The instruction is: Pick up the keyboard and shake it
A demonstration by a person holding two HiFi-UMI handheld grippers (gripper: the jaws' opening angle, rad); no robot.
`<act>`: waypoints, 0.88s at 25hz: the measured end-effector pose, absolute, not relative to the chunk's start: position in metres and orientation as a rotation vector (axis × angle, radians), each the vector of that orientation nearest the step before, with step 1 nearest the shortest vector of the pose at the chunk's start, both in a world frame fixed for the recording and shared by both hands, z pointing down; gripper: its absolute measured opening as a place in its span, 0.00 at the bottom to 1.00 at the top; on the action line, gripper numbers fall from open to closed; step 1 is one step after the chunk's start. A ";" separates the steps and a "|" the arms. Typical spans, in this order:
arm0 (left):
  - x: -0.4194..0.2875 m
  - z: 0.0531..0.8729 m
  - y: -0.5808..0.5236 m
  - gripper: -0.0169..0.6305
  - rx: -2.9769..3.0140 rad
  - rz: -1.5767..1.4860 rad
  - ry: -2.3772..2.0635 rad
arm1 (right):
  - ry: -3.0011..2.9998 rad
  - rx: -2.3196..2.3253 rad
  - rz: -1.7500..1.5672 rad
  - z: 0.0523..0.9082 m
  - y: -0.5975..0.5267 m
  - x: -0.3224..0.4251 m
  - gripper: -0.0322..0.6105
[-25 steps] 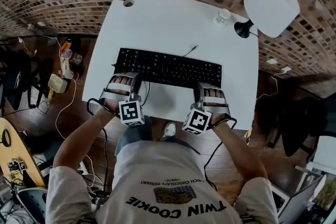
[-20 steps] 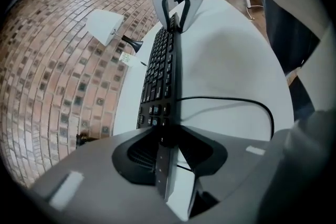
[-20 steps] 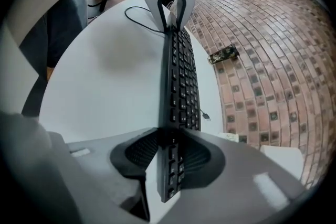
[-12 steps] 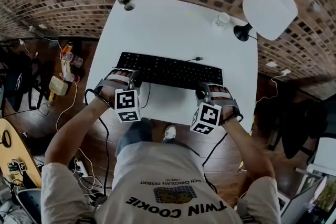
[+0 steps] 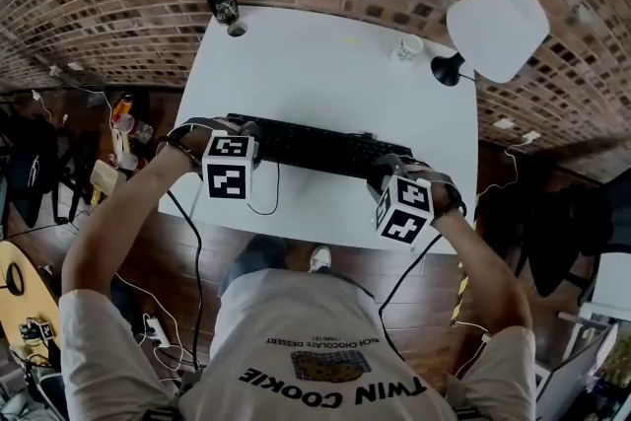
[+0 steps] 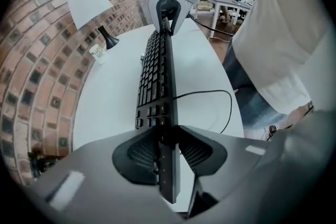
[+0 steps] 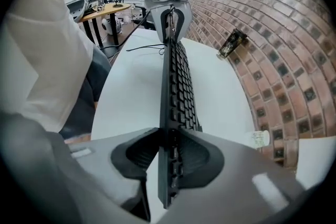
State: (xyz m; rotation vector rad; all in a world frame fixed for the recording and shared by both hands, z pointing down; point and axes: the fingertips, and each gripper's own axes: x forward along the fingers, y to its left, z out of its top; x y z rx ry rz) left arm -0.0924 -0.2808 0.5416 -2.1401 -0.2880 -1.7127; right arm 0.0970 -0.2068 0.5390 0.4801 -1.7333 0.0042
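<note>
Gripping the black keyboard (image 5: 315,145) by its two short ends, the person has both bare forearms reaching forward from the body with elbows bent outward. The left gripper (image 5: 242,131) is clamped on the keyboard's left end, and the right gripper (image 5: 386,171) is clamped on its right end. Each marker cube is turned up toward the head camera. In the left gripper view, the ribbed pads (image 6: 137,153) press on both faces of the keyboard. The right gripper view shows the same firm pinch. Both gripper views see the keyboard edge-on, its key side turned toward the brick wall. It sits over the near half of the white tabletop (image 5: 325,64); whether its lower edge touches the tabletop cannot be told. A thin cable (image 6: 210,93) loops on the tabletop beside it.
</note>
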 end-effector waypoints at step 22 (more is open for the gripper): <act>-0.089 0.501 -0.323 0.20 -2.246 -1.860 -0.910 | -1.861 0.250 0.673 0.502 -0.232 0.101 0.22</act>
